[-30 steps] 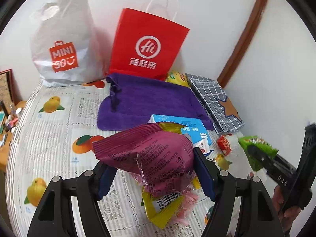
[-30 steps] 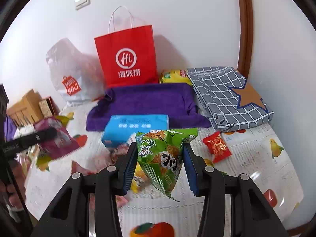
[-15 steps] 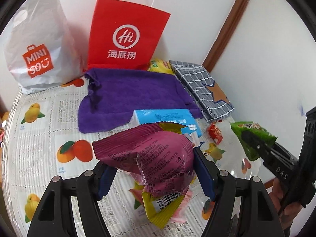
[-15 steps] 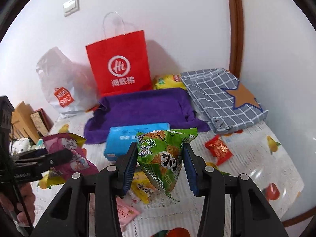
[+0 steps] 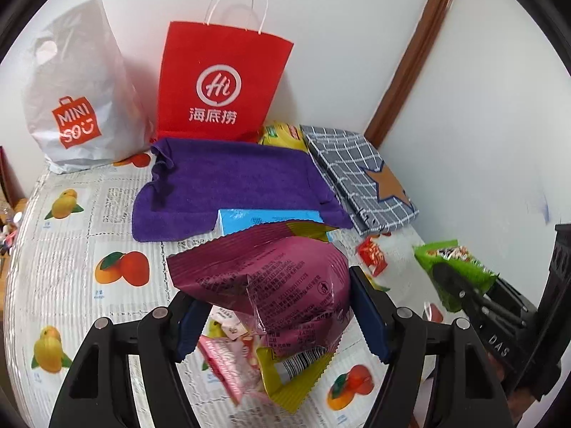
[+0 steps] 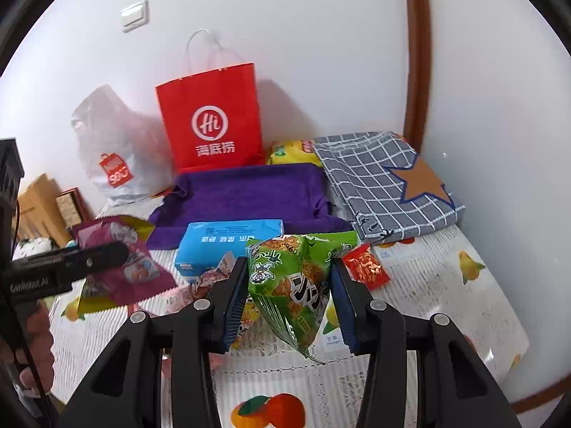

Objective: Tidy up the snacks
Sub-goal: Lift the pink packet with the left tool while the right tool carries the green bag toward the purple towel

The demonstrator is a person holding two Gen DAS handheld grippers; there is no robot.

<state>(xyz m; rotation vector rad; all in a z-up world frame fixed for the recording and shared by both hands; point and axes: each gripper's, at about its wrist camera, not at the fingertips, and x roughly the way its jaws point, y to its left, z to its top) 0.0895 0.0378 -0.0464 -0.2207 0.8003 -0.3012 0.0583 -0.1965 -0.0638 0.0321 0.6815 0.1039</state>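
A fruit-print tablecloth (image 5: 71,249) covers the table in a white-walled corner, with a red paper bag (image 5: 221,82) and a white plastic bag (image 5: 78,96) standing at the back behind a purple towel (image 5: 232,182). The left gripper (image 5: 274,317) clamps a maroon snack bag (image 5: 271,278) above loose packets. The right gripper (image 6: 289,303) pinches a green snack bag (image 6: 289,278) in front of a blue box (image 6: 228,240).

The left gripper (image 5: 278,317) is held level, jaws clamped on a purple snack bag (image 5: 271,278); the right gripper (image 6: 289,299) is likewise clamped on a green snack bag (image 6: 292,281).
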